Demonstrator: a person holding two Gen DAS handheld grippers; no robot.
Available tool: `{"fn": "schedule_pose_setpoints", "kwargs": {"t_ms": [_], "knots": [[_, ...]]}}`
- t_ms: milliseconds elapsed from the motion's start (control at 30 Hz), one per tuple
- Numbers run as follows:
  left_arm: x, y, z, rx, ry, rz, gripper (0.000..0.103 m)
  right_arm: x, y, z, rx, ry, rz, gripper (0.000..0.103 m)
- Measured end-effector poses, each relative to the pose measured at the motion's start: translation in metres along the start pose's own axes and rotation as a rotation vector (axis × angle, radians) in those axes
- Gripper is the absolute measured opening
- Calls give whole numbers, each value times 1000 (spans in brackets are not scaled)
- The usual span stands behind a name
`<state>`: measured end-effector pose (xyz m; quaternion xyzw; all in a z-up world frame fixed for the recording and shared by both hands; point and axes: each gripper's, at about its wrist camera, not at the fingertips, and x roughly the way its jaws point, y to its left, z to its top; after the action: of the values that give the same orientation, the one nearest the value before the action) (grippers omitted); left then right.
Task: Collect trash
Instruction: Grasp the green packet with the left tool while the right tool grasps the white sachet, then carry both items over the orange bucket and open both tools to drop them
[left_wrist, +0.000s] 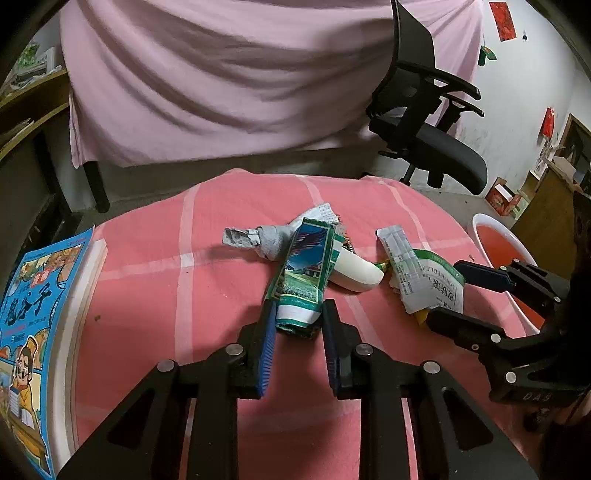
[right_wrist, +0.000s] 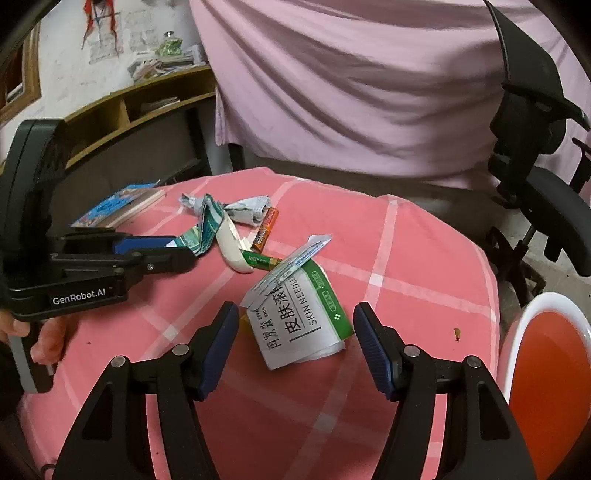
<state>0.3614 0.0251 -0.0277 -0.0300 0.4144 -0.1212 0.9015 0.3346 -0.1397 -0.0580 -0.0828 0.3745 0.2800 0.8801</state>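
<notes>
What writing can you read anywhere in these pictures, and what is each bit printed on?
"SKIN NEEDLE" and "皮肤滚": white and green box between the right gripper fingers.
"GenRobot.AI": left gripper body.
"DAS": right gripper body, left wrist view.
Blue comic book: cover title too stylised to read.
Flattened green carton, batteries: unreadable.

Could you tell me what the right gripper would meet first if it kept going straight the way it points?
Most likely the crumpled white-and-green paper packet, lying on the pink checked cloth between the right gripper's open jaws; depth is uncertain.
</notes>
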Motion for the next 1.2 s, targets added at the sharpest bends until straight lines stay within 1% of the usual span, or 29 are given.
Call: {"fn": "schedule_pose_setpoints", "kwargs": {"t_ms": [67,367,500,600,700,867,1067,1200], "knots": [[-1,0,0,2,-5,1,19,1,-1,-1,-1,7,3,55],[-11,-1,-8,-12,-35,3,18,-2,5,-3,-43,6,-21,51],[-18,-3,-11,-9,-71,14,18,-6,10,-5,-69,-15,-36,48],[-27,-7,-13,2,-118,17,18,-12,13,-7,-86,-45,-52,48],[-34,-10,-15,17,-159,24,18,-18,14,-8,-91,-78,-67,48],[-44,-14,-19,29,-216,30,18,-34,15,-11,-92,-165,-98,48],[-61,-21,-27,33,-315,34,18,-57,14,-15,-80,-304,-131,48],[-71,-29,-34,35,-373,52,18,-70,14,-18,-68,-375,-151,48]]}}
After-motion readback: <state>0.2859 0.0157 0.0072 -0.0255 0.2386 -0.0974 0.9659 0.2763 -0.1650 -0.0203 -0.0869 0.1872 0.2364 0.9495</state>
